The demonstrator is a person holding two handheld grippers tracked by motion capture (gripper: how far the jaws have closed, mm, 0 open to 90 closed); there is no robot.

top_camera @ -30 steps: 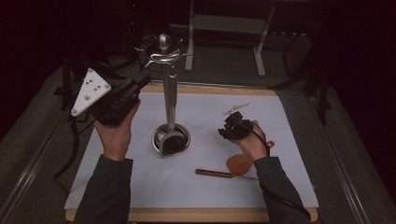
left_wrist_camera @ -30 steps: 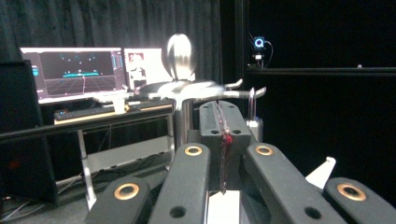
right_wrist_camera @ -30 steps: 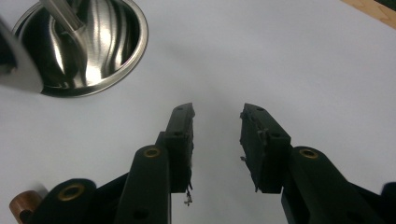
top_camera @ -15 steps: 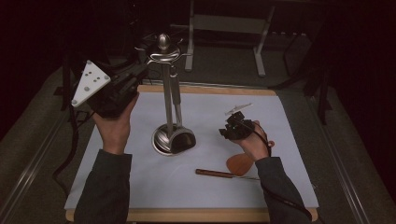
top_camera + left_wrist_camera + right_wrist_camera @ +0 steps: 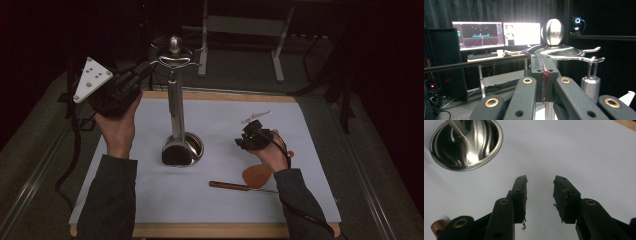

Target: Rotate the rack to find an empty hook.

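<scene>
A steel utensil stand point(image 5: 174, 107) rises from a round base point(image 5: 192, 145) on the white mat, with a ball knob and hooks at its top point(image 5: 554, 32). From one hook hangs a utensil by its metal handle end point(image 5: 590, 85); its black head point(image 5: 175, 154) rests low by the base. My left gripper point(image 5: 146, 68) is raised beside the hooks, jaws shut point(image 5: 543, 58) with nothing clearly between them. My right gripper point(image 5: 250, 137) hovers low over the mat to the right of the stand, jaws open and empty point(image 5: 540, 180). A wooden spatula point(image 5: 252, 177) lies flat under that hand.
The white mat point(image 5: 300, 130) covers a wooden table top point(image 5: 225, 231). Behind the table are metal frame legs point(image 5: 277, 45), and a desk with lit monitors point(image 5: 499, 33). The stand's base point(image 5: 466, 143) lies ahead and to the left of my right jaws.
My left gripper has drifted slightly up and to the left near the stand's top. The utensil's black head has shifted a little at the base. My right hand has stayed put.
</scene>
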